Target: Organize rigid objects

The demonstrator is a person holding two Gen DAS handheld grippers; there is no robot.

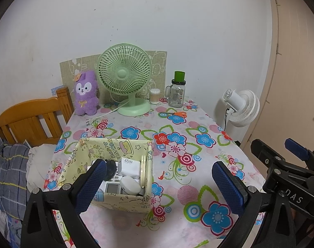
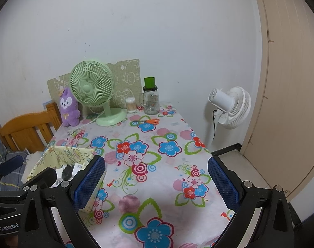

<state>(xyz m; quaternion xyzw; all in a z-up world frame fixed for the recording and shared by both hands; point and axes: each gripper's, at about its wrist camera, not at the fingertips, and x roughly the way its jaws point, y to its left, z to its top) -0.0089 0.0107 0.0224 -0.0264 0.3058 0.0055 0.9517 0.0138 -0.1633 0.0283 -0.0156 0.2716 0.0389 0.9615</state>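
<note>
A yellow patterned storage box [image 1: 124, 202] stands on the floral tablecloth near the front left. Inside lie a white 45W charger [image 1: 129, 166], a white rounded case [image 1: 130, 185], a remote control [image 1: 111, 188], a black ridged object [image 1: 111, 170] and a round wooden-rimmed item [image 1: 144, 170]. My left gripper [image 1: 159, 184] is open and empty, its left finger in front of the box. My right gripper [image 2: 157, 184] is open and empty above the table's front; the box [image 2: 64, 155] sits at its left. Orange-handled scissors [image 1: 175, 114] lie near the back.
At the back stand a green desk fan [image 1: 125, 78], a purple plush [image 1: 85, 93], a cotton swab jar [image 1: 155, 96] and a glass jar with green cup [image 1: 177, 92]. A white floor fan [image 2: 231, 107] and door are right; a wooden chair [image 1: 30, 122] is left.
</note>
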